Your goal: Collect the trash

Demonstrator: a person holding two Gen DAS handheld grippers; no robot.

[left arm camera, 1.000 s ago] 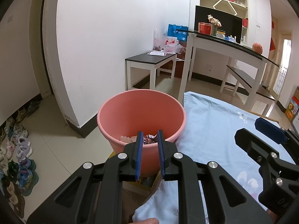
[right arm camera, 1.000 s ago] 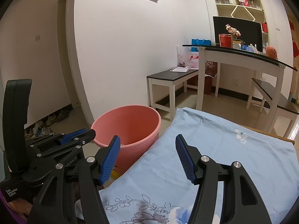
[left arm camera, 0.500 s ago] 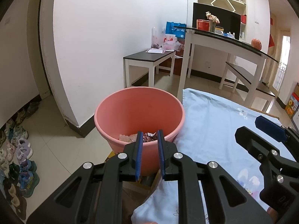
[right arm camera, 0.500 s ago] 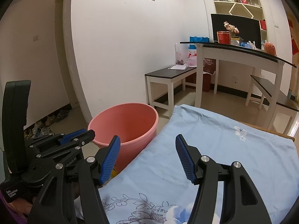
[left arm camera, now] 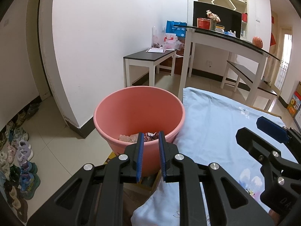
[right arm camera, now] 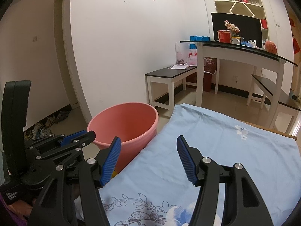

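Note:
A pink plastic bucket [left arm camera: 138, 109] stands on the floor beside the table; it also shows in the right wrist view [right arm camera: 123, 126]. Crumpled wrappers and plastic trash [left arm camera: 140, 136] lie at its bottom. My left gripper [left arm camera: 150, 157] hovers just in front of the bucket's near rim, its blue pads a narrow gap apart with nothing between them. My right gripper [right arm camera: 148, 162] is wide open and empty above the light blue floral tablecloth [right arm camera: 216, 150], to the right of the bucket. The left gripper [right arm camera: 62, 146] shows at the lower left of the right wrist view.
A white wall corner [left arm camera: 62, 94] stands behind the bucket. Several shoes [left arm camera: 20, 150] line the floor at left. A low dark-topped bench [left arm camera: 148, 58] and a tall dark-topped table [left arm camera: 225, 39] stand farther back. A cardboard box [left arm camera: 150, 182] sits under the bucket.
Both views have tilted up slightly, so the bucket sits a little lower in frame. Both grippers keep the same opening.

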